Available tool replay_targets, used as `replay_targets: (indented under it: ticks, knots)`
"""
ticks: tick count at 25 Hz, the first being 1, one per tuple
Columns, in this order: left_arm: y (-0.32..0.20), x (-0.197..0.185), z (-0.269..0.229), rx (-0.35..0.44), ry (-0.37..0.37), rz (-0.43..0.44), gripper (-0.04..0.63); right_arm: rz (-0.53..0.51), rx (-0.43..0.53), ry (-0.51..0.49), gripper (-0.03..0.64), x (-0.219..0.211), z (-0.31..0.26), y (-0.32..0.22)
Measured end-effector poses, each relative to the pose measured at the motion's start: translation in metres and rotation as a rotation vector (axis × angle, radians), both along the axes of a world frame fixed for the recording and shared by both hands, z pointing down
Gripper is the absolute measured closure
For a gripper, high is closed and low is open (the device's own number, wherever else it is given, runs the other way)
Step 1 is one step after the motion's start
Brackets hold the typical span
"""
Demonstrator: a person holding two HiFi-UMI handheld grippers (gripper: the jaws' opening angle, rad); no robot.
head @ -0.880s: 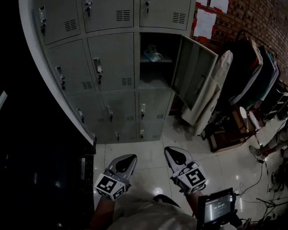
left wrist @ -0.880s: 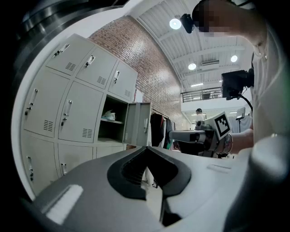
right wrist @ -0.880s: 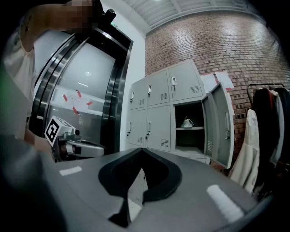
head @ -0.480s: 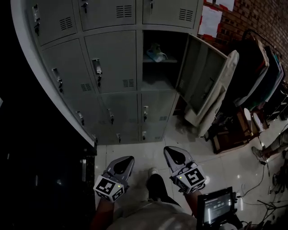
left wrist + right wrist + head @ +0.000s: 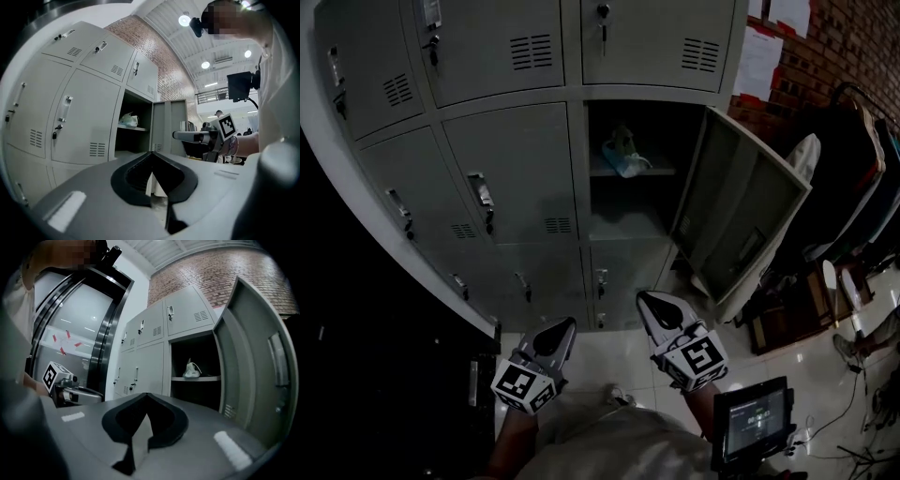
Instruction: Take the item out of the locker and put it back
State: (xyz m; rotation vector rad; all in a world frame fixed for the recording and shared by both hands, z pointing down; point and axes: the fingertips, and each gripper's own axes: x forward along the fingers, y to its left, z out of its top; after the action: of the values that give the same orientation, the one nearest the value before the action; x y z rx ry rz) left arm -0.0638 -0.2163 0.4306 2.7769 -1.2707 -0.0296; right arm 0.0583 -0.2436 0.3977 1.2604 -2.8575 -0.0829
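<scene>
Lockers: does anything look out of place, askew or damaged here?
Nothing looks damaged or spilled. One locker door stands open while the other doors are shut, and a small crumpled bag lies on the shelf inside.

The person is stepping closer to the locker bank, which is filling more of the head view. The open compartment, with the pale item on its shelf, is drawing nearer, and its door is looming larger. The floor between the locker base and the left gripper and right gripper is shrinking.
</scene>
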Motion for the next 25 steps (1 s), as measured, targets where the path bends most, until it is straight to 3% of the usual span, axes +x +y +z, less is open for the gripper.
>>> replay_targets:
  ticks: [6,12,13,15,16,20,25]
  knots:
    - [-0.072,0.015,-0.023,0.046,0.003,0.001,0.595,0.008,0.036,0.025,0.617,0.001,-0.023,-0.072]
    - [-0.118,0.006,-0.031,0.038,-0.002,0.014,0.594,0.115,0.054,0.021,0.604,0.012,-0.038,-0.133]
    - [-0.125,0.004,-0.034,0.04,-0.009,0.015,0.595,0.129,0.061,0.011,0.559,0.012,-0.045,-0.145]
    - [-0.138,0.001,-0.036,0.042,-0.015,0.018,0.595,0.154,0.083,-0.004,0.299,0.012,-0.061,-0.17]
    - [-0.145,0.0,-0.036,0.043,-0.015,0.02,0.595,0.165,0.094,-0.006,0.263,0.012,-0.069,-0.184]
    - [-0.166,-0.003,-0.032,0.036,-0.021,0.04,0.595,0.188,0.105,0.014,0.189,0.004,-0.088,-0.234]
    - [-0.183,-0.009,-0.032,0.012,-0.018,0.042,0.595,0.215,0.072,0.024,0.187,-0.002,-0.088,-0.279]
